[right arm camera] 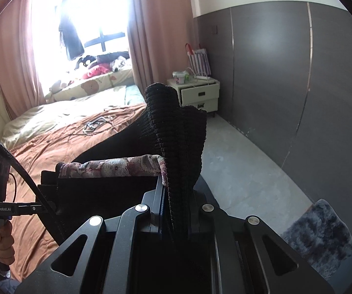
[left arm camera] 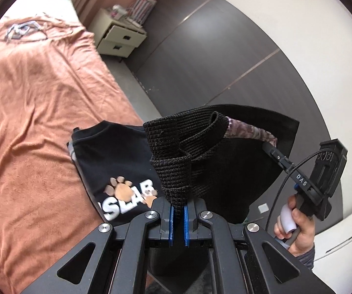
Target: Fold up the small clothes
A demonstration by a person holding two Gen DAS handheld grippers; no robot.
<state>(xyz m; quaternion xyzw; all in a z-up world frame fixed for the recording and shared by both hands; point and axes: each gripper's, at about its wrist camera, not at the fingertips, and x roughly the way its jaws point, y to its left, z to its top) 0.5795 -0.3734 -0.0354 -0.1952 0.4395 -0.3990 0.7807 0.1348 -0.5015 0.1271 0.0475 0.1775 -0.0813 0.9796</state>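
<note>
A: Where is the black ribbed knit garment with the floral inner band (left arm camera: pixel 225 161) now?

B: You hold it in the air, stretched between both claws. Your left claw (left arm camera: pixel 178 210) is clenched on one bunched edge, your right claw (right arm camera: pixel 176 215) on the other.

A: And the bed?

B: The bed with the orange-brown cover (left arm camera: pixel 29 122) lies to the left of your left claw, so that hand is nearer. Lay the long axis beside the folded black T-shirt with paw print (left arm camera: pixel 117 161).

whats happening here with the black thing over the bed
A person is folding clothes with a handheld gripper in each hand. The left gripper and right gripper are each shut on the ribbed band of a black knit garment, holding it up beside the bed. A folded black t-shirt already lies there.
</note>
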